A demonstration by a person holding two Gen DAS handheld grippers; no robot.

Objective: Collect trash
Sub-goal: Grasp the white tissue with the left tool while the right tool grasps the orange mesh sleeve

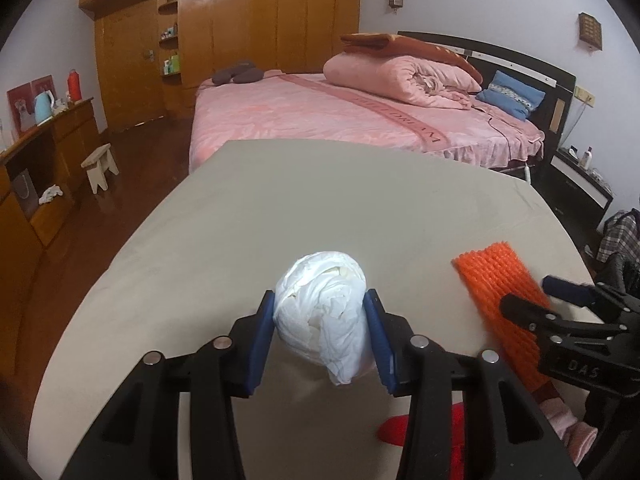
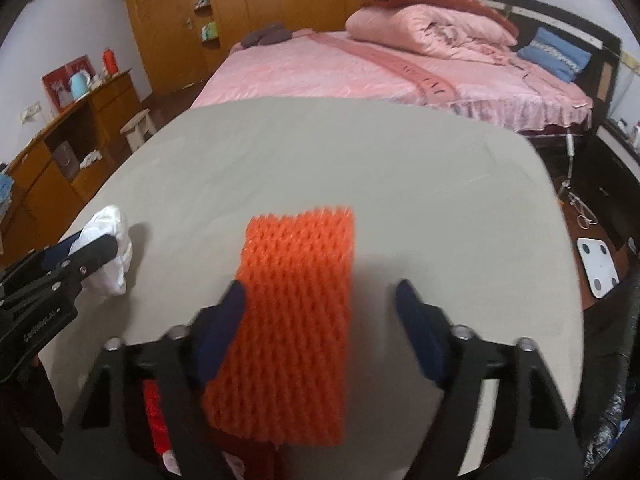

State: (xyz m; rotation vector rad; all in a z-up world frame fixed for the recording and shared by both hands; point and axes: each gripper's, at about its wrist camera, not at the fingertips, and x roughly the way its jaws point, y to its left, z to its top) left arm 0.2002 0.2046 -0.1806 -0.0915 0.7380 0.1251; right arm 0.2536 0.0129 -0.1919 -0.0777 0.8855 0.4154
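A crumpled white wad of paper sits between the blue pads of my left gripper, which is shut on it just above the beige table. The right wrist view shows the same wad at the left, held in the left gripper. An orange foam net sleeve lies flat on the table. My right gripper straddles it. The left pad is at the sleeve's edge, and the right pad stands clear of it. In the left wrist view the sleeve lies under the right gripper.
A red object shows at the table's near edge below the grippers. Beyond the table stands a pink bed with a rolled quilt. At the left are a wooden cabinet and a small stool. A white scale lies on the floor at right.
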